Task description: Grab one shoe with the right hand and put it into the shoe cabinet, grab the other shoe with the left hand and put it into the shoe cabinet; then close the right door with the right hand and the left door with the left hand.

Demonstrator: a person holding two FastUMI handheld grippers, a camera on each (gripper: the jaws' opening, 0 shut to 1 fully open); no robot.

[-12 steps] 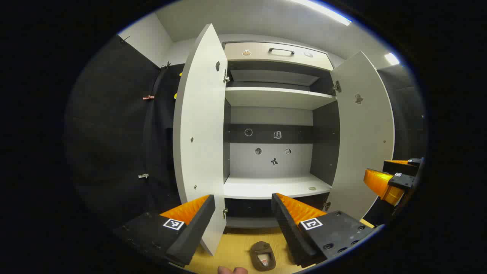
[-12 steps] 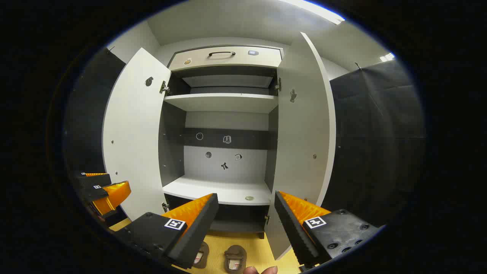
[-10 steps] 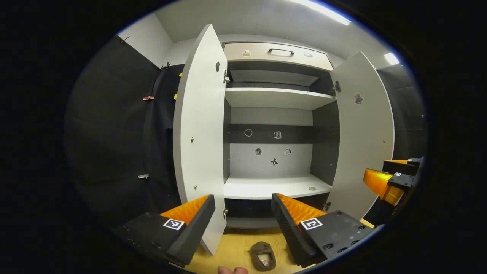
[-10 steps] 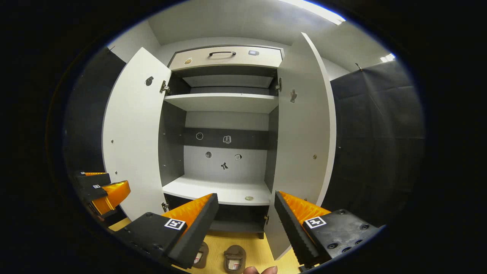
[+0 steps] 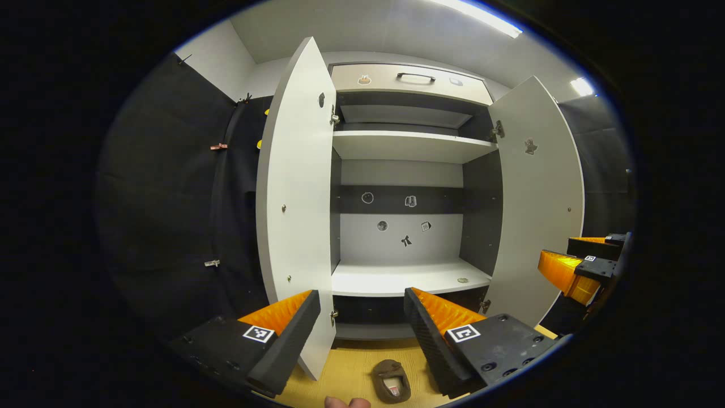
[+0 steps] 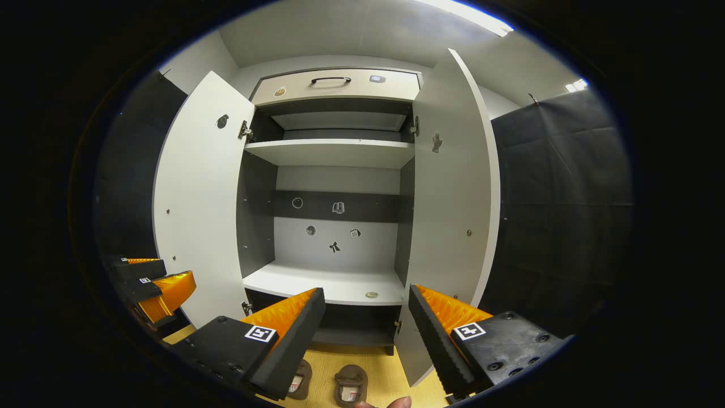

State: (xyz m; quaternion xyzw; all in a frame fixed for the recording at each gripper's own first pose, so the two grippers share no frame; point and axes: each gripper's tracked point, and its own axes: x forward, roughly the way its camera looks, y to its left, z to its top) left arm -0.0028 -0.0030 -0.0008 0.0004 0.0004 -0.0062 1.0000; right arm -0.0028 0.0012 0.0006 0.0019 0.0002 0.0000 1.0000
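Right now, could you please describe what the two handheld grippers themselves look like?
The left gripper and the right gripper look alike: each has two wedge-shaped jaws with black ribbed inner faces and ridged orange backs, set on flat black blocks with small screw holes. Each block carries a square black-and-white tag. A bare fingertip shows at the bottom edge; no sleeve or cable is visible.

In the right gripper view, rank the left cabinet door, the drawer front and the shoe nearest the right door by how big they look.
1. left cabinet door, largest by far.
2. drawer front.
3. shoe, smallest; it sits partly cut off at the view's bottom edge, so its full extent is unsure.
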